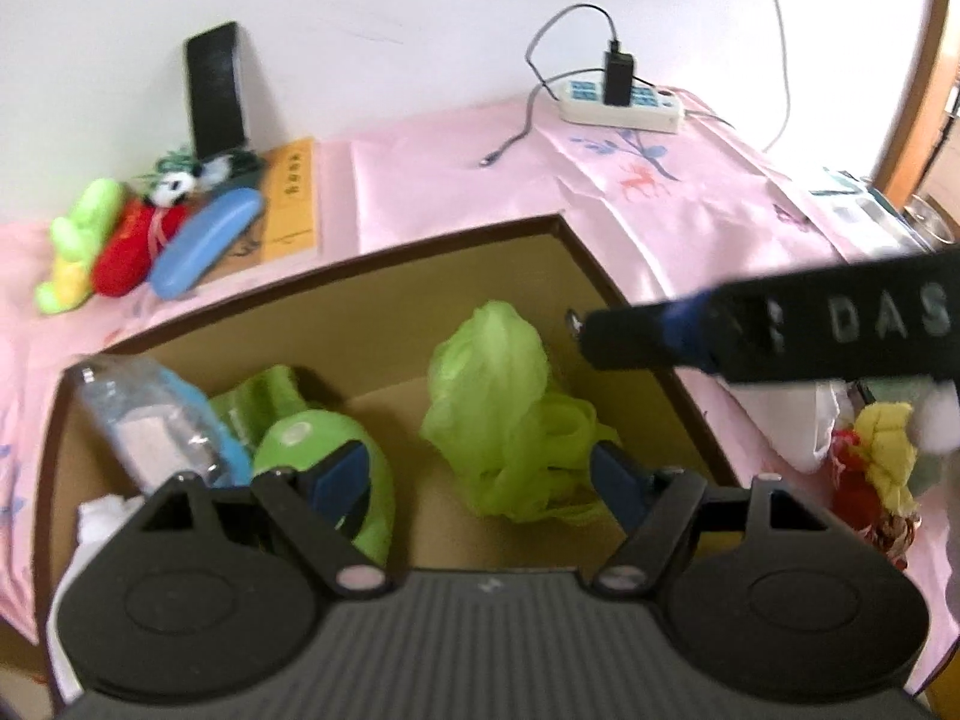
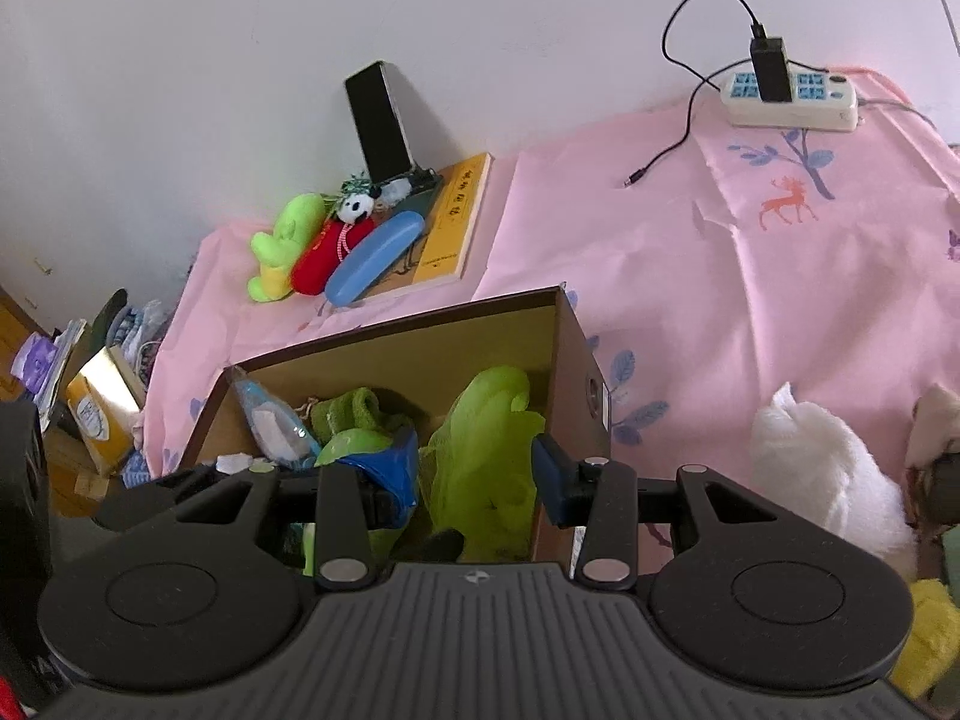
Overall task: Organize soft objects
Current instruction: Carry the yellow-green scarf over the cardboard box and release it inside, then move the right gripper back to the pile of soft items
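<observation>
Mesh pouf (image 1: 504, 414) between open tool (image 1: 474, 474) tips

A plain white wall (image 2: 180, 90) is seen behind, and the bench is covered by a pink cloth (image 2: 690, 276) printed with deer and leaves. Daylight is let in from the right.

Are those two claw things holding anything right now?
No. The left gripper is open above the green mesh pouf lying in the box; the right gripper is open too.

Left gripper (image 1: 480, 474) angled downward, jaws spread wide, nothing between them; right gripper (image 2: 474, 474) likewise parted, tilted down.
</observation>
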